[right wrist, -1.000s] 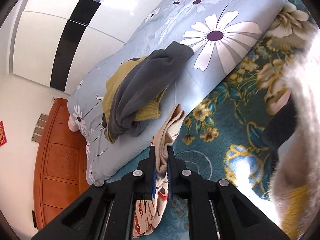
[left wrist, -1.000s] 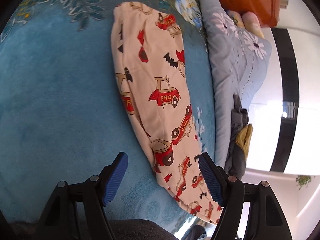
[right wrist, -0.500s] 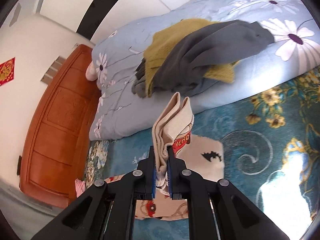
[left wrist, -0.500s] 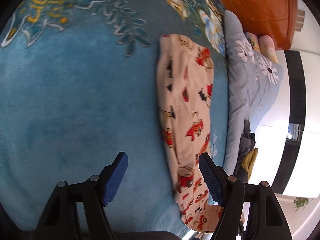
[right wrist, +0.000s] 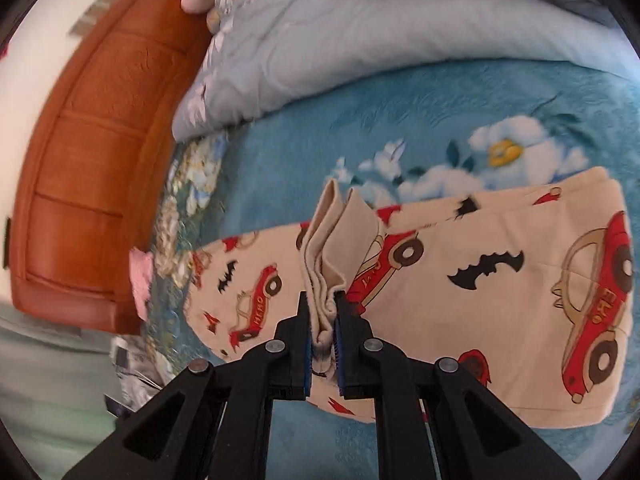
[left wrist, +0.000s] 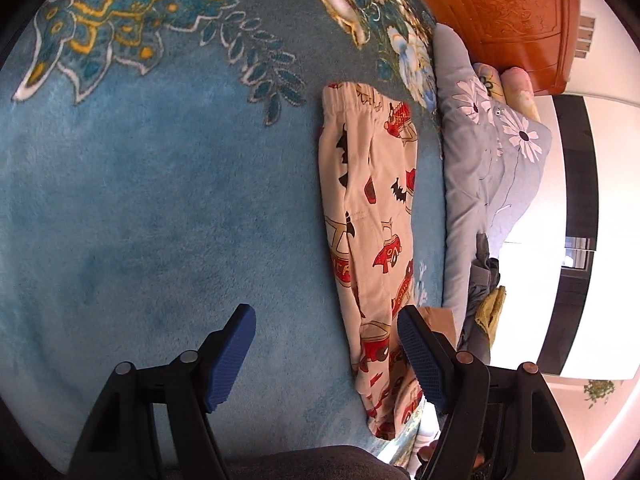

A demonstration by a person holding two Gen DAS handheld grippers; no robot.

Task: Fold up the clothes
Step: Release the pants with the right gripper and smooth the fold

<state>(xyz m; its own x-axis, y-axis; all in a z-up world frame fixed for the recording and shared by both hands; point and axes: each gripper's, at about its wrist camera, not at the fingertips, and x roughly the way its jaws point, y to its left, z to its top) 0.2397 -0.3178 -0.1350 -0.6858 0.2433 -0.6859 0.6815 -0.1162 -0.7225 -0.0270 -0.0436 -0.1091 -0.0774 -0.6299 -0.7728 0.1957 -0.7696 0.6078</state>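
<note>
**Item: printed cotton trousers, half-folded**

Location: the trousers (left wrist: 370, 216) lie lengthwise on my blue bedspread (left wrist: 160, 220), along its edge beside the grey quilt (left wrist: 480, 184), waistband toward the wooden headboard (left wrist: 512, 12).

Handling: I judge them light, limp and non-slip; layers slide and sag unless pinched together.

Hold: my right gripper (right wrist: 322, 316) is clamped on the bunched hem end. My left gripper (left wrist: 324, 356) stands apart, empty, over the bedspread. Best purchase: hem or waistband corners.
</note>
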